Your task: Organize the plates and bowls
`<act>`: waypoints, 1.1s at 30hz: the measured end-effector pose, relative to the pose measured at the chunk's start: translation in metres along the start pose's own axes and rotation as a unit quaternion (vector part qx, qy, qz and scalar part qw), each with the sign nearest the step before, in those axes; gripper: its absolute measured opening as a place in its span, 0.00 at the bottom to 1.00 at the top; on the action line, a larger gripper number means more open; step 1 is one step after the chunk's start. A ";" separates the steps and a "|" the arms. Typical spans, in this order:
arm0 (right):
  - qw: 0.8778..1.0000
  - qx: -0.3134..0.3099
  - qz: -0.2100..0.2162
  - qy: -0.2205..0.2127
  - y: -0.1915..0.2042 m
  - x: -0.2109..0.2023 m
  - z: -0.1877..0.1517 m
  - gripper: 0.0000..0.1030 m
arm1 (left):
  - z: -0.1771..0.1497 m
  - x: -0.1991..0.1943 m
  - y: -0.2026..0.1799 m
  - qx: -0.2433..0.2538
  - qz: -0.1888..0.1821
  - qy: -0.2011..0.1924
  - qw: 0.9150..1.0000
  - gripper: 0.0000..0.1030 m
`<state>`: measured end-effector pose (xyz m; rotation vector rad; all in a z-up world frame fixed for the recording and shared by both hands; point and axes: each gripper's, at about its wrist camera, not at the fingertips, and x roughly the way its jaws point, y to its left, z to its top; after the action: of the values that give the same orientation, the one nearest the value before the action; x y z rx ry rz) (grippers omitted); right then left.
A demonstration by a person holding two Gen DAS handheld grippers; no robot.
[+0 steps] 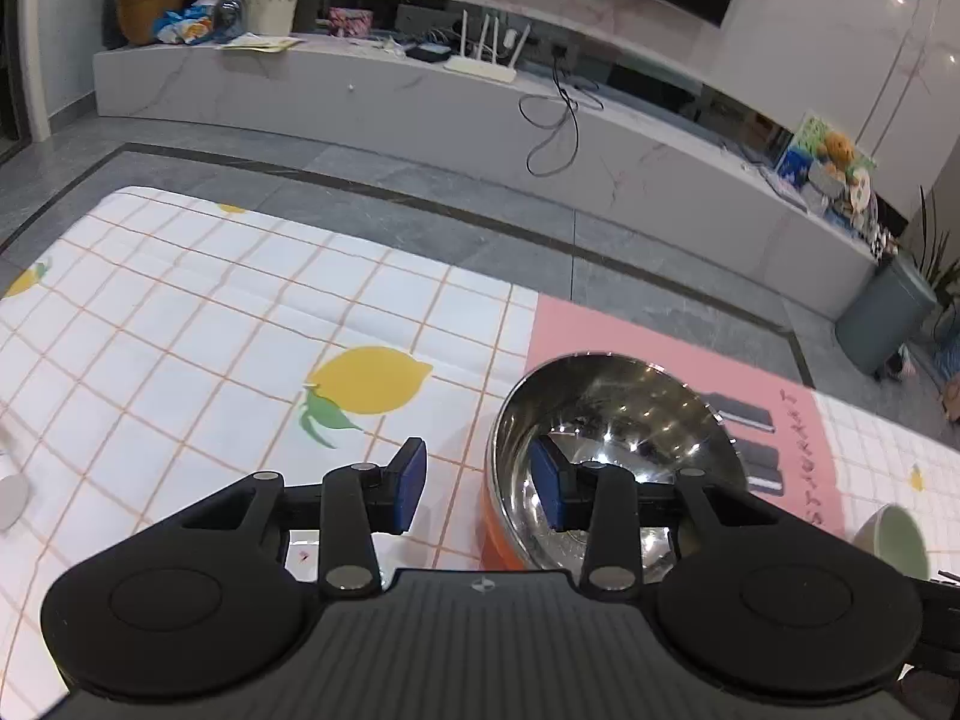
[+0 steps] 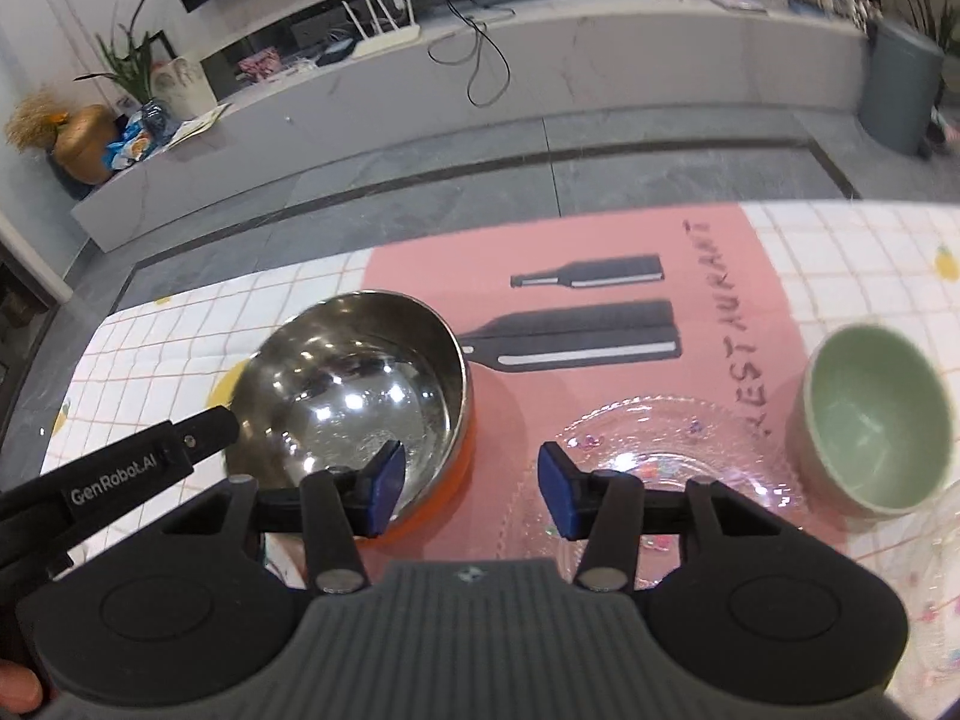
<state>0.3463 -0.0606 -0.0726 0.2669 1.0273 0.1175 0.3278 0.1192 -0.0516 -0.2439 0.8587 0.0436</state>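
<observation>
Counter under a checked lemon-print cloth (image 1: pixel 198 312) with a pink placemat (image 2: pixel 600 228) on top.

Shiny steel bowl with an orange outer wall (image 2: pixel 354 396) sits at the placemat's left edge. Clear glass plate with coloured flecks (image 2: pixel 738 438) lies just right of it. Pale green ceramic bowl (image 2: pixel 876 414) stands upright just beyond the plate, to the right.

Left tongs (image 1: pixel 480 483) partly open, empty; the rim of the steel bowl falls between the pads, one pad outside the wall, one over the inside. No contact I can confirm.

Right tongs (image 2: pixel 471 489) partly open, empty, hanging over the gap between steel bowl and glass plate.

Step, as I read it: approach, nothing picked up yet. Next likely calls for the left tongs to close on the steel rim. Thin, slick wall; slip is the risk.
</observation>
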 end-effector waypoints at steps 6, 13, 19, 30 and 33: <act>0.999 0.028 0.013 0.016 -0.004 0.019 0.001 0.40 | -0.007 0.013 -0.001 0.011 0.016 0.025 1.000 0.38; 0.998 0.040 0.037 0.019 0.000 0.019 0.001 0.18 | -0.007 0.010 -0.003 0.011 -0.016 0.028 0.999 0.12; 0.999 0.036 0.034 0.020 0.004 0.010 0.001 0.15 | -0.007 -0.006 -0.009 0.017 0.003 0.032 0.999 0.10; 0.999 0.030 0.029 0.012 -0.002 -0.060 -0.016 0.12 | -0.017 -0.074 -0.028 0.018 0.001 0.013 1.000 0.09; 0.999 0.029 0.032 0.005 -0.008 -0.088 -0.025 0.11 | -0.025 -0.099 -0.034 0.022 -0.007 0.003 1.000 0.09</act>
<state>0.2795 -0.0832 -0.0139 0.3527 1.0331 0.1476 0.2490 0.0861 0.0135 -0.2090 0.8626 0.0110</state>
